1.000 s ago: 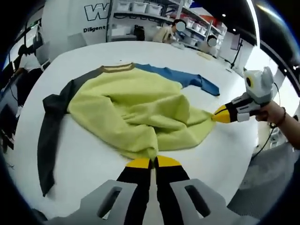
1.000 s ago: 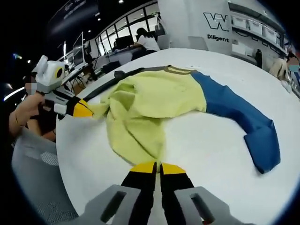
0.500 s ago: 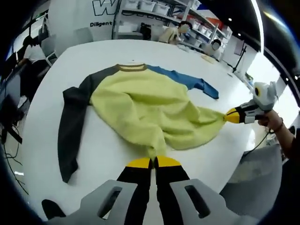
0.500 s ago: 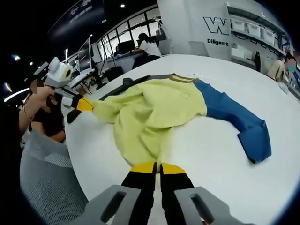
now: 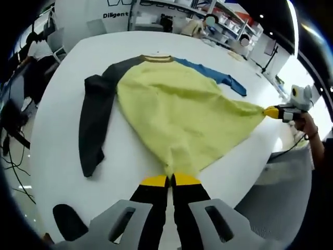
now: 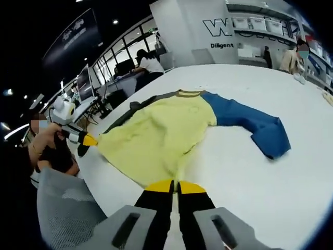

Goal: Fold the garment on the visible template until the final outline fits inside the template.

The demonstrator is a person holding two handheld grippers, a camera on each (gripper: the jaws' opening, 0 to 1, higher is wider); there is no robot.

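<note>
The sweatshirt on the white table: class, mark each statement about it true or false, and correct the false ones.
1. The sweatshirt has a yellow body. True.
2. Both sleeves are blue. False: one sleeve is blue, the other sleeve dark grey.
3. Both grippers, left and right, pinch the hem. True.
4. The sweatshirt is folded in half. False: it is stretched out flat on the table.
5. The collar lies nearest the grippers. False: it lies at the far end.

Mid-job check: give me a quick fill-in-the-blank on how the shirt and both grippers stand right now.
The shirt's body is ___.
The left gripper is shut on the shirt's ___ edge.
The sleeve lying right of the body in the right gripper view is ___.
The shirt lies on a ___ table.

Missing words: yellow; bottom; blue; white
</note>
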